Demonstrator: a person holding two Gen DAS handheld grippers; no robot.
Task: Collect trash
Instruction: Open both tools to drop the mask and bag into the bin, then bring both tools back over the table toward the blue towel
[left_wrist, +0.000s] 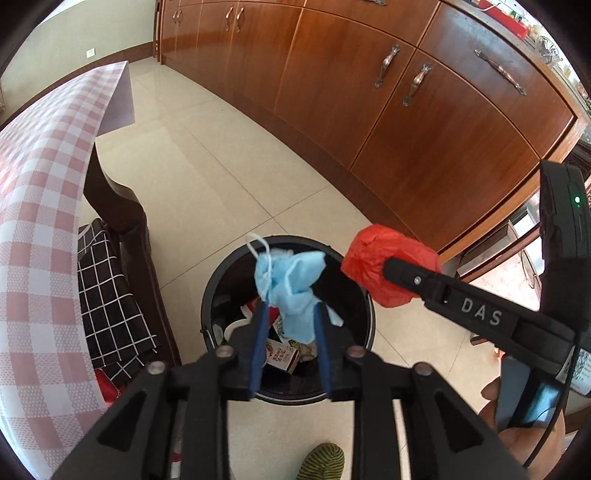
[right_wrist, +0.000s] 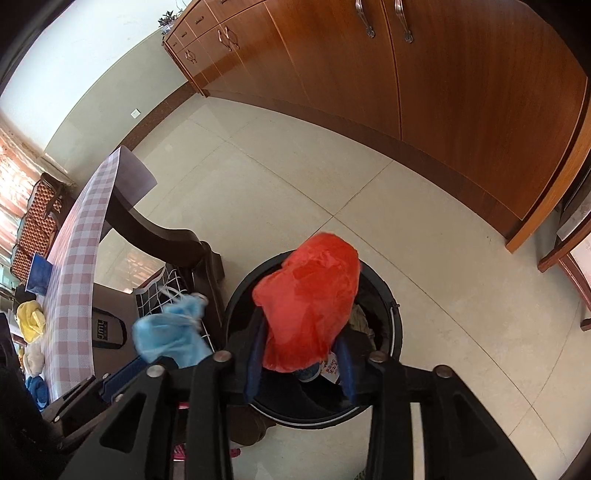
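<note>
My left gripper (left_wrist: 290, 310) is shut on a crumpled blue face mask (left_wrist: 291, 280) and holds it above the open black trash bin (left_wrist: 218, 280). The mask also shows in the right wrist view (right_wrist: 170, 336). My right gripper (right_wrist: 301, 332) is shut on a crumpled red plastic bag (right_wrist: 310, 299) above the same bin (right_wrist: 391, 306). In the left wrist view the red bag (left_wrist: 384, 266) hangs over the bin's right rim, held by the right gripper's fingers (left_wrist: 406, 275). Cartons and wrappers lie inside the bin.
A table with a pink checked cloth (left_wrist: 40, 221) stands left of the bin, a dark chair with a grid cushion (left_wrist: 110, 295) beside it. Yellow, white and blue crumpled items (right_wrist: 31, 321) lie on the table. Wooden cabinets (left_wrist: 369, 92) line the far side of the tiled floor.
</note>
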